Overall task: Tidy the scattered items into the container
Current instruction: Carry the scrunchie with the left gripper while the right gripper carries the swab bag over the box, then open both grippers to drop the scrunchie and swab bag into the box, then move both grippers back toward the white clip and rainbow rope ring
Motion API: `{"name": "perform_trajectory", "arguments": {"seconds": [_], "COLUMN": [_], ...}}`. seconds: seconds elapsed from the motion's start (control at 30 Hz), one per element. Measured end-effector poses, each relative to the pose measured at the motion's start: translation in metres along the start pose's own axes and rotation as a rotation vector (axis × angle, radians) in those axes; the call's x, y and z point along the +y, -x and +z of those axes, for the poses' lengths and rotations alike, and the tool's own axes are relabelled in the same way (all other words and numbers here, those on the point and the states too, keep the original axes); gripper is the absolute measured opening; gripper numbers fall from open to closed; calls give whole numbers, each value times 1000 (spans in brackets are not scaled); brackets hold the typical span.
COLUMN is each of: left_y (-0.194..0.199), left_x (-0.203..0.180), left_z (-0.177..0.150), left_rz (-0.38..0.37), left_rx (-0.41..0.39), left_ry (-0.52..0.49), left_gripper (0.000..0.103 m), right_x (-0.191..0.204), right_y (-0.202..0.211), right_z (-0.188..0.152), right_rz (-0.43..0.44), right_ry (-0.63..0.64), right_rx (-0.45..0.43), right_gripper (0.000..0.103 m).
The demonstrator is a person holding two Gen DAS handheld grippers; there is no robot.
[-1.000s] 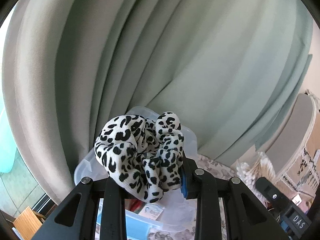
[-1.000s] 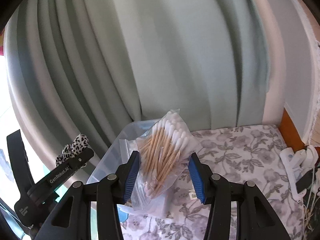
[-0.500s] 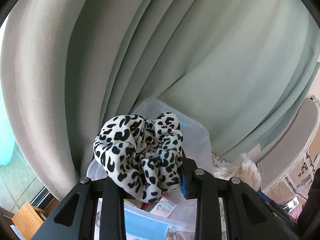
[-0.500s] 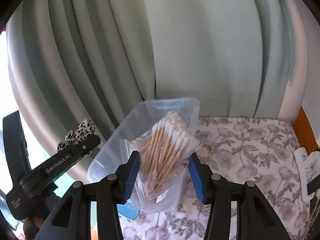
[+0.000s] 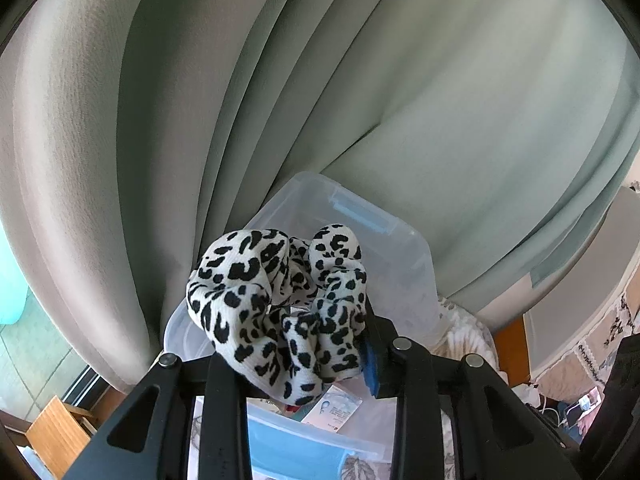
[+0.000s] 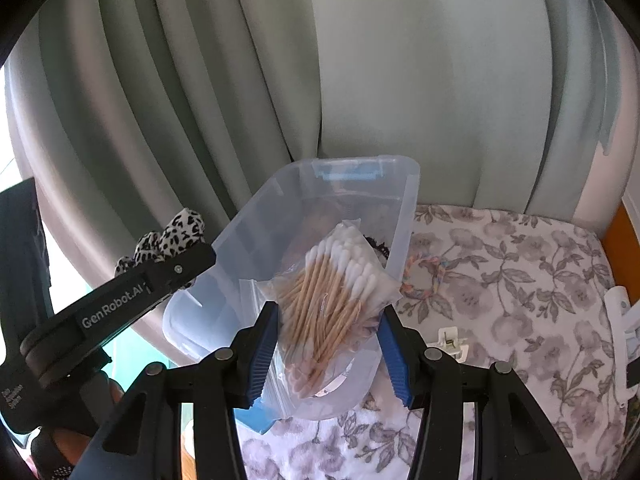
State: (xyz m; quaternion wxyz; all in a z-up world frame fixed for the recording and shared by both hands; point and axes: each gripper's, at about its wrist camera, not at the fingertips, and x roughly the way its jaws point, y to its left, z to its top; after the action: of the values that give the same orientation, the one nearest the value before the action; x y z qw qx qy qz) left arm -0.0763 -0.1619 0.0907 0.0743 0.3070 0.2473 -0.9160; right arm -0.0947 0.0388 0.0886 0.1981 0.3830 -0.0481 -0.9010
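My left gripper (image 5: 296,356) is shut on a black-and-white leopard-print scrunchie (image 5: 276,300) and holds it above the near left part of a clear plastic bin (image 5: 400,248) with blue latches. My right gripper (image 6: 326,354) is shut on a clear zip bag of cotton swabs (image 6: 332,296) and holds it over the near end of the same bin (image 6: 404,208). The left gripper (image 6: 160,276) with the scrunchie (image 6: 172,236) shows in the right wrist view at the bin's left rim. Small items lie inside the bin.
The bin stands on a floral cloth (image 6: 500,280) against a pale green curtain (image 6: 360,80). A braided pastel ring (image 6: 424,276) and a small white clip (image 6: 450,340) lie on the cloth right of the bin. White objects (image 6: 624,336) lie at the far right edge.
Both grippers have moved forward and tilted down toward the bin with their loads. The bin now fills more of both views, and the swab bag sits over its opening.
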Motion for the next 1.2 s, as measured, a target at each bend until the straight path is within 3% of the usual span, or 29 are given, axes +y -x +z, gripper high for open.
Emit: {"name": "perform_trajectory", "arguments": {"seconds": [0.2, 0.27, 0.67, 0.83, 0.93, 1.2], "left_y": [-13, -13, -4, 2, 4, 12], "left_x": [3, 3, 5, 2, 0, -11], "left_z": [-6, -6, -3, -4, -5, -8], "left_rz": [7, 12, 18, 25, 34, 63], "left_rx": [12, 14, 21, 17, 17, -3], "left_ry": [-2, 0, 21, 13, 13, 3], "left_gripper": [47, 56, 72, 81, 84, 85], "right_x": [2, 2, 2, -3, -7, -23], "right_y": [-6, -6, 0, 5, 8, 22], "right_z": [-2, -2, -3, -3, -3, -5], "right_rz": [4, 5, 5, -3, -10, -18], "right_ry": [11, 15, 11, -9, -25, -70], "right_rx": [18, 22, 16, 4, -5, -35], "right_gripper": [54, 54, 54, 61, 70, 89]}}
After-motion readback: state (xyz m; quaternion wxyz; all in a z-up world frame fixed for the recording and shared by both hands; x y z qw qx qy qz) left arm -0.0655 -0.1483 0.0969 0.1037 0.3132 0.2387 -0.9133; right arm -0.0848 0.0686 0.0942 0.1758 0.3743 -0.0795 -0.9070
